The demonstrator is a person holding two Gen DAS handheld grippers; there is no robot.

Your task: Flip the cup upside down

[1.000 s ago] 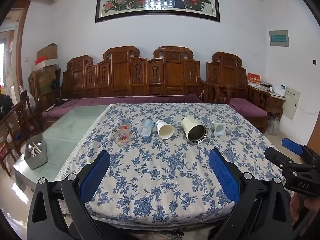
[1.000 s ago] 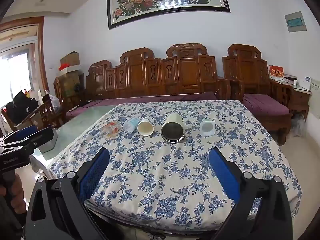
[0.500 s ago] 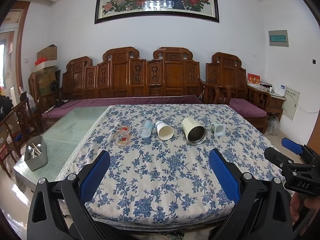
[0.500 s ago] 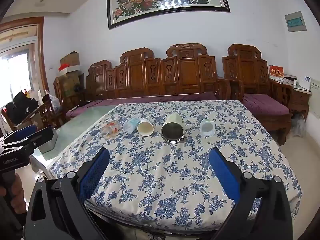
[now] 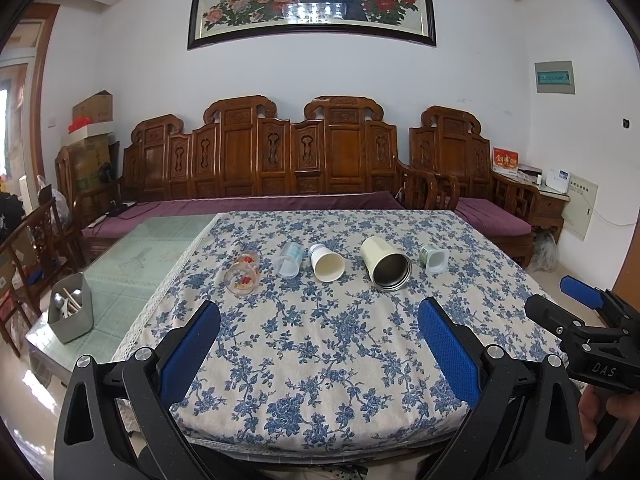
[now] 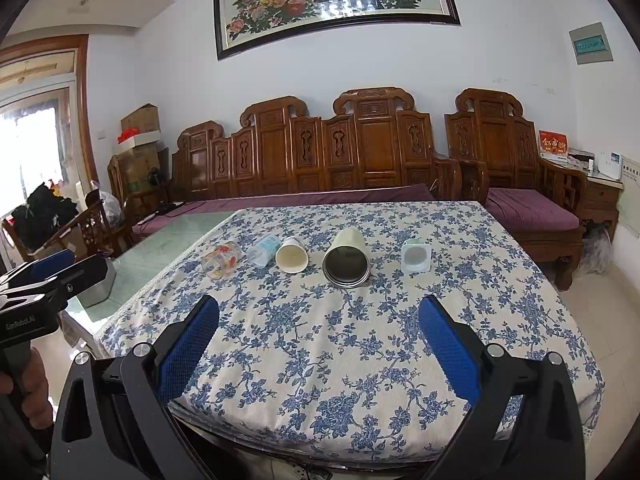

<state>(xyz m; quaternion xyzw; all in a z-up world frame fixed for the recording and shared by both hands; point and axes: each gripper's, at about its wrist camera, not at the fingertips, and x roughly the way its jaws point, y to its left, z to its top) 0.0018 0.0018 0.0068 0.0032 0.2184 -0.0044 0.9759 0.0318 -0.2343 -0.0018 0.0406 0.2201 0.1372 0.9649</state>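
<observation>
Lying on their sides in one row across the counter [image 5: 320, 360] are five cups: patterned glass [image 5: 241, 275], clear plastic cup [image 5: 289, 259], paper cup [image 5: 327, 263], steel tumbler [image 5: 386, 264], small yogurt cup [image 5: 434, 257]. Left gripper [image 5: 319, 350] and right gripper [image 6: 319, 347] hover near, both spread wide, empty.

I saw a blue floral tablecloth [image 5: 320, 340] covering the table. A grey utensil holder [image 5: 70, 312] stood on the bare glass surface near its left edge. A carved wooden bench [image 5: 280, 160] stood beyond the far edge, under a framed floral painting [image 5: 312, 0].
</observation>
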